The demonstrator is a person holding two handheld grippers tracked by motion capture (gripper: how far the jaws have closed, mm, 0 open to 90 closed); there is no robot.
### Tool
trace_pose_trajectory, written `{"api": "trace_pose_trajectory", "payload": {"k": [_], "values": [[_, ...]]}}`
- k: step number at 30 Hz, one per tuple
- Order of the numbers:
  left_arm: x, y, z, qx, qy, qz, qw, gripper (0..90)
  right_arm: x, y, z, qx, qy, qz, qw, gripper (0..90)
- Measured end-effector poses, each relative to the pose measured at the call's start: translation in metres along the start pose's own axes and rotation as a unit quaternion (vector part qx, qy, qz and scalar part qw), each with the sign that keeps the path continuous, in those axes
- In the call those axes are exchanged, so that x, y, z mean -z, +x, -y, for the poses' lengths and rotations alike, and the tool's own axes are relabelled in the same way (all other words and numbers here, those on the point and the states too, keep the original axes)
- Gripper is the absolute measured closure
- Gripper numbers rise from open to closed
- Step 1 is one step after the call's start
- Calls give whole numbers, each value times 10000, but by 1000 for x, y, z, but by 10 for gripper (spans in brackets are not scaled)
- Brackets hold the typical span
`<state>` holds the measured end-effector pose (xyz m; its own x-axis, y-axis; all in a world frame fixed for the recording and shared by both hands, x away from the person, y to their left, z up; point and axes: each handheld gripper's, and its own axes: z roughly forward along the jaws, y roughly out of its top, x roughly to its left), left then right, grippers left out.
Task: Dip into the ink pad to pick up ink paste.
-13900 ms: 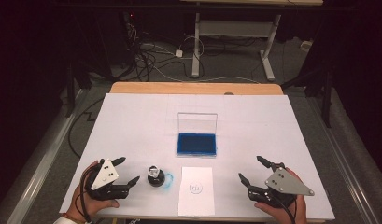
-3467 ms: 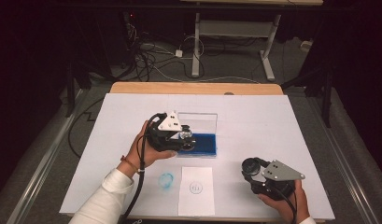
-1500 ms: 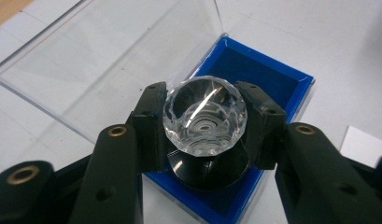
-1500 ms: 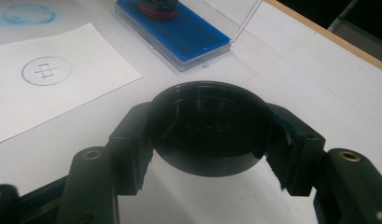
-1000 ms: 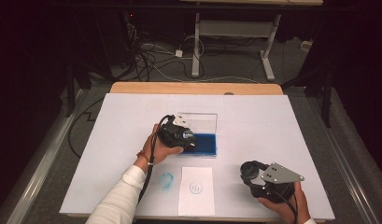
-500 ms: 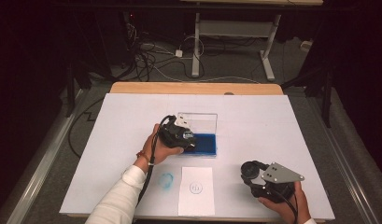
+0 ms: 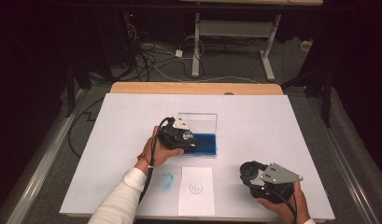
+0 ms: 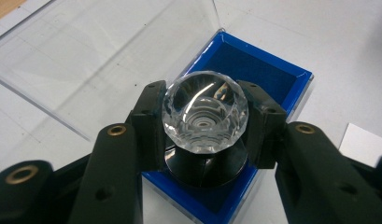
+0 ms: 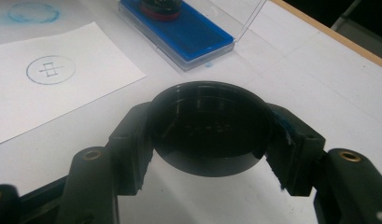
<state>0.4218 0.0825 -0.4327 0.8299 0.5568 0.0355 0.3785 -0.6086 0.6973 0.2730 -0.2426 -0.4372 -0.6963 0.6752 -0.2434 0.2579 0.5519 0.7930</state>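
A stamp with a clear faceted knob (image 8: 205, 112) and a black base stands on the blue ink pad (image 8: 268, 70). My left gripper (image 8: 205, 116) is shut on the knob. In the high view the left gripper (image 7: 186, 137) is over the left end of the ink pad (image 7: 208, 143), in front of its raised clear lid (image 7: 198, 122). My right gripper (image 9: 208, 128) is shut on a round black cap (image 9: 208, 154), held low near the table's front right (image 7: 248, 171). In the right gripper view the stamp's base (image 9: 159, 7) rests on the pad.
A white paper (image 7: 196, 189) with a blue circle mark lies at the front centre. A blue ink smudge (image 7: 166, 180) marks the white table cover to its left. The table's wooden edge (image 7: 193, 87) runs along the back, with cables and a desk frame on the floor beyond.
Since the earliest frame the stamp left the smudge spot; the left gripper carried it to the ink pad and lowered it. The right gripper now holds the black cap. The last second shows hardly any motion.
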Motion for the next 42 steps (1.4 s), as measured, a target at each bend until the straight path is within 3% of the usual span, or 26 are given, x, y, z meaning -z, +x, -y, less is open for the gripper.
{"api": "trace_pose_trajectory", "payload": {"k": [17, 26, 34, 42], "values": [[2, -1, -2, -63, 148, 13, 9999, 544, 1, 0, 0, 12, -9, 33, 10000, 384], [1, 1, -2, -3, 128, 76, 9999, 543, 2, -1, 0, 22, -38, 18, 10000, 384], [1, -2, -2, -60, 162, 29, 9998, 543, 3, -1, 0, -1, -25, 104, 9999, 384], [2, -2, -1, -86, 145, 16, 9999, 542, 3, 0, -1, 42, -30, 31, 10000, 385]]}}
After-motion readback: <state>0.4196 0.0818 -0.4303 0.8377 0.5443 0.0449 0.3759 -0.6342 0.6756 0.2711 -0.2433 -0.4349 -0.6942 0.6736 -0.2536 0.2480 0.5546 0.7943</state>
